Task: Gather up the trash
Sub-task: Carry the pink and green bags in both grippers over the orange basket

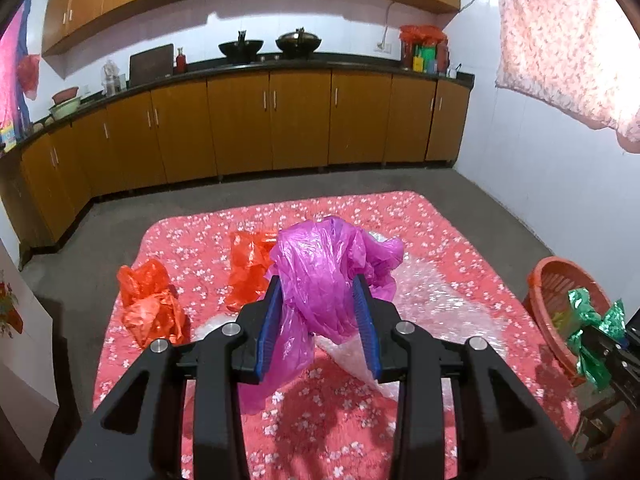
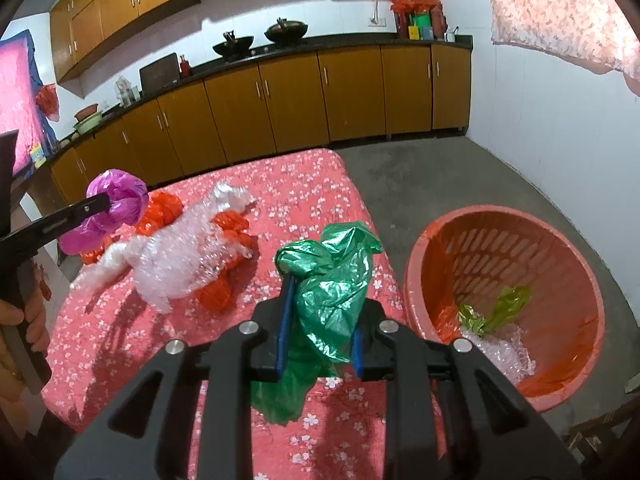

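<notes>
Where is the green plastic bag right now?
The green plastic bag is clamped between the right gripper's fingers, above the floral tablecloth's right edge in the right wrist view, just left of the orange basket.

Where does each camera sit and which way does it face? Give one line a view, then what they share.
Left wrist: on the left hand-held gripper, looking down over the pink floral cloth at the purple bag it grips.
Right wrist: on the right hand-held gripper, gripping the green bag; the person's left hand shows.
Shared: the red basket, bubble wrap, kitchen cabinets.
</notes>
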### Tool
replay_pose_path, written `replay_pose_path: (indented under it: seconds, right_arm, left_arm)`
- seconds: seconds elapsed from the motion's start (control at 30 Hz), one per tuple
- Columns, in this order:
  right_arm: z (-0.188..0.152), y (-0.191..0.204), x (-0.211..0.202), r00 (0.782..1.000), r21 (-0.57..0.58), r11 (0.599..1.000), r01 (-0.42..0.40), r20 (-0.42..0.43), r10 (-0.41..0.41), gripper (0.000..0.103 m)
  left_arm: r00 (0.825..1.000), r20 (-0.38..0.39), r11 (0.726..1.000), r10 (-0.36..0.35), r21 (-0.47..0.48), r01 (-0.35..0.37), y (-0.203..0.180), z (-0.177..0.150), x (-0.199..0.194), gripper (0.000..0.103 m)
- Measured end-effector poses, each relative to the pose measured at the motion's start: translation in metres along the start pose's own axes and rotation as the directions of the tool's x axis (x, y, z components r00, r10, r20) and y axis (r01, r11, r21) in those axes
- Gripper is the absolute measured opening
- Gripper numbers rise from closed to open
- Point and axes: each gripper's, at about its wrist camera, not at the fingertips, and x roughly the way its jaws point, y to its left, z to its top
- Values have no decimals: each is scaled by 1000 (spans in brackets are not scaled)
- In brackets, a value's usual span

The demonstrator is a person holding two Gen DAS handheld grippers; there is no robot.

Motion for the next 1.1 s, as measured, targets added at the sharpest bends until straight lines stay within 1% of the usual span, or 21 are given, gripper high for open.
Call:
replay_pose_path:
  seconds: [0.23, 0.47, 0.93, 1.1]
  right_arm:
    - [5, -1, -22, 999, 3, 1000, 1, 44, -1, 24]
    - [7, -7, -39, 996, 10, 1000, 22, 81, -23, 24]
    - [2, -40, -57, 992, 54, 996, 75, 99, -80, 24]
    - [-1, -56, -61, 989, 74, 992, 99, 100, -106, 24]
  left_arm:
    - [999, 33, 999, -42, 12, 42, -8, 2, -24, 36]
    - [995, 54, 996, -82, 41, 80, -27, 1, -40, 36]
    - [991, 31, 987, -133, 92, 130, -71, -10, -41, 36]
    - [986, 20, 980, -163, 118, 159, -90, -14, -41, 36]
